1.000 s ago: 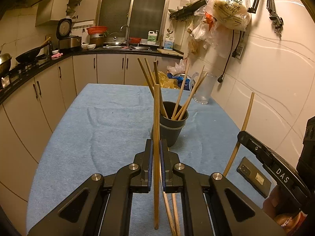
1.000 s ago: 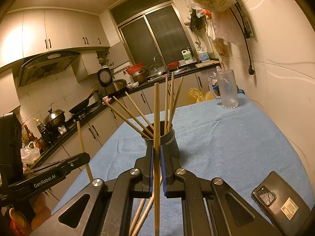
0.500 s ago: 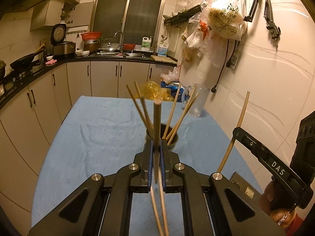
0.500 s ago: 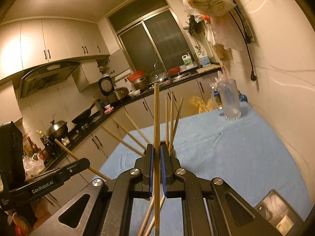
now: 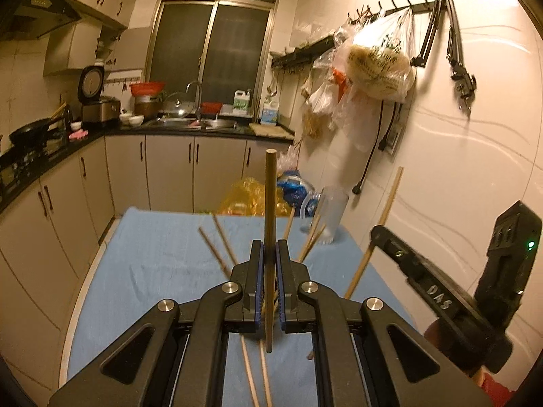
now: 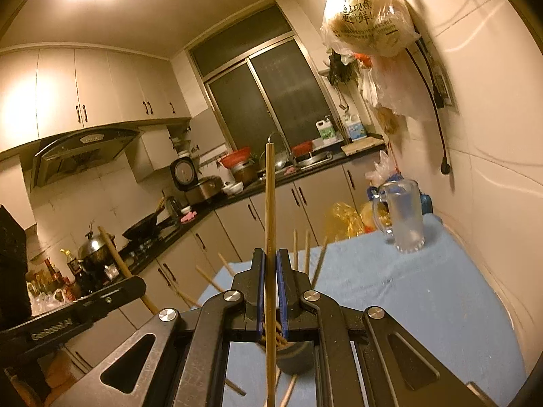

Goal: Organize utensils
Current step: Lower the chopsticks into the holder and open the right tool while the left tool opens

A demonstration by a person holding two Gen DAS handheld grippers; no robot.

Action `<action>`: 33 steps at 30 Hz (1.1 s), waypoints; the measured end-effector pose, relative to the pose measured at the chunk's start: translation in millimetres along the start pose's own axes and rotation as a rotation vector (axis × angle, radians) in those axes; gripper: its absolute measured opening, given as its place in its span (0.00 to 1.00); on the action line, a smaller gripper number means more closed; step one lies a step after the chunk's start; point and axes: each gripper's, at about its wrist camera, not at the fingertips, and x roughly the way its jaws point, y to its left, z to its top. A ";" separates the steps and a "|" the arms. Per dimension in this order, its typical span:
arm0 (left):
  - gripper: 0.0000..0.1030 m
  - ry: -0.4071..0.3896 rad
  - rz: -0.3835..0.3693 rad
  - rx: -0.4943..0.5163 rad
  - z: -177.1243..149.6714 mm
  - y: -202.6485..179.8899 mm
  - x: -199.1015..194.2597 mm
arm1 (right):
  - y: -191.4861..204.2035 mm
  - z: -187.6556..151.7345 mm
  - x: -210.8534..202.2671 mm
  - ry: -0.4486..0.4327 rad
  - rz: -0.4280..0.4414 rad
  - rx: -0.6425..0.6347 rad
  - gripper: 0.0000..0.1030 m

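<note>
Left wrist view: the left claw [image 5: 269, 264] is pressed together on one dark chopstick [image 5: 270, 203], held upright with its lower tip hanging clear below the fingers. Against the picture of a second ago, the view has lifted and drawn in over the holder; the cup itself is now hidden behind the claw, and only the fanned tips of the stored chopsticks [image 5: 217, 254] show above the fingers and their lower ends beneath. The blue-covered worktop [image 5: 152, 264] carries a clear glass mug [image 5: 331, 213] at its far edge. The right claw [image 5: 393, 249] enters from the right, pinching a pale chopstick [image 5: 387, 210] that leans up toward the wall. Right wrist view: the right claw [image 6: 270, 271] is closed on its chopstick [image 6: 270, 210], upright; the dark holder cup [image 6: 295, 356] now sits directly under the fingers, where a second ago it stood out ahead. The left claw [image 6: 129, 286] shows at lower left with its stick [image 6: 115, 254] tilted. Judgement: both sticks have been carried up and over the cup, so insertion comes next; lower tips need lining up with the opening between the leaning sticks before release.
</note>
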 end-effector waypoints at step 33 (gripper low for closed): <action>0.07 0.055 0.074 -0.007 -10.9 23.8 99.6 | 1.5 -13.7 99.8 0.023 -0.071 -0.099 0.07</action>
